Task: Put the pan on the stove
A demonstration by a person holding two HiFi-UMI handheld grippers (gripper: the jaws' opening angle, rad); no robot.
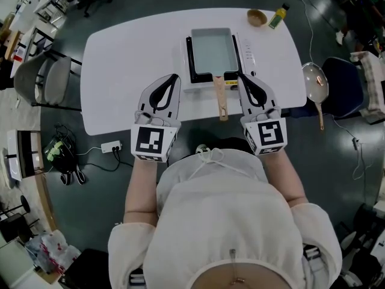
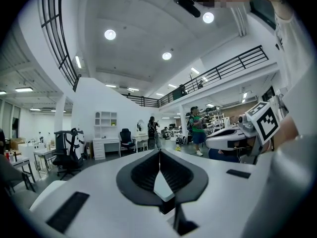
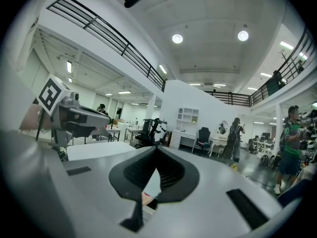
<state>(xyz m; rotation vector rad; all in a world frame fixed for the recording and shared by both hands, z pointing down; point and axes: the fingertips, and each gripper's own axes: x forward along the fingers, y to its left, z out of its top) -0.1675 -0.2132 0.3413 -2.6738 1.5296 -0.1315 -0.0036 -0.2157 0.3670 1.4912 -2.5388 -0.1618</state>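
Both grippers were empty with their jaws pressed together: the left gripper [image 1: 175,77] and the right gripper [image 1: 241,78] hung level over the near edge of the white table [image 1: 120,65], and each gripper's own view showed its black pads meeting in a thin line with only the open hall beyond. The rectangular pan [image 1: 212,50] already sat on the portable stove [image 1: 246,54], just ahead of both sets of tips and between them, nearer the right gripper. Its wooden handle [image 1: 221,101] ran back toward the person through the gap between the two tools, just beside the inner flank of the right one. Judged from that, the placing looked done, or close to it. The main risk was the handle: a small sideways swing of the right gripper would catch it, twist the pan on its support and perhaps drag it off the burner. If the pan needed squaring up, the closed jaws would have to part first; pushing at the handle with shut tips would more likely shove it than hold it. A round frying pan [image 1: 314,80] lay on a dark chair [image 1: 341,88] well off to the right gripper's outer side, and a reach for it would carry that arm past the table corner. A small bowl [image 1: 257,17] and a bottle [image 1: 278,15] stood far ahead, beyond the stove.
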